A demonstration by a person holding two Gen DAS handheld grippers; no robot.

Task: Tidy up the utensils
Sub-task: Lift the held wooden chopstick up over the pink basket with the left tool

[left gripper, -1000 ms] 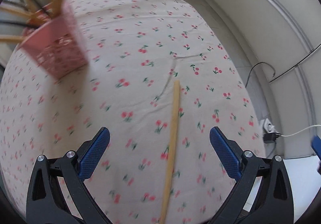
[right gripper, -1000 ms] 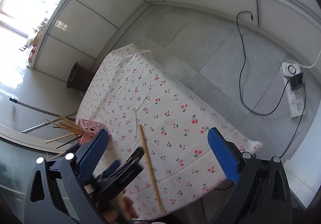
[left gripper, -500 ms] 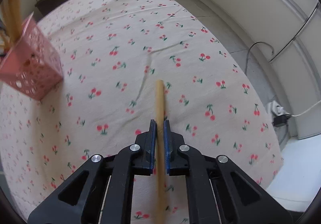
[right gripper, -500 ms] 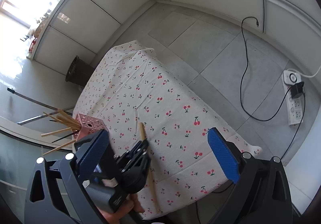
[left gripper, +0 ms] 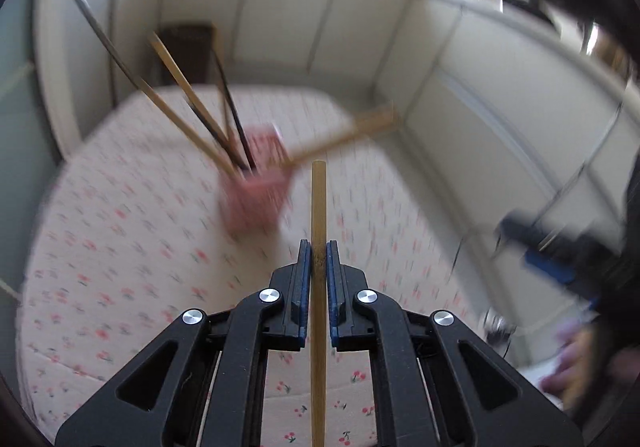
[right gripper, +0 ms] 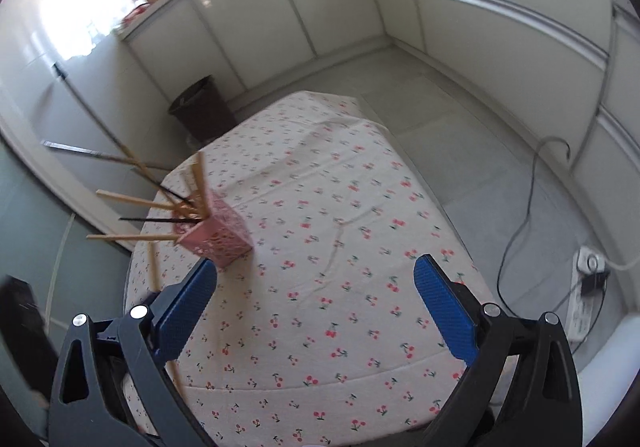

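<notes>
Now the step in hand looks like carrying a loose chopstick (left gripper: 319, 207) to the pink holder (left gripper: 256, 203) that stands on the cherry-print worktop (right gripper: 360, 287) with other chopsticks (right gripper: 136, 203) fanned out of it. The left tool (left gripper: 319, 261) is pinched tight on the chopstick partway along its length, the free end pointing ahead, just right of the holder in the blurred view. Next, I judge, the stick must be tipped end-down over the holder's open top and released. The right tool (right gripper: 316, 311) hangs above the worktop, spread wide and holding nothing.
</notes>
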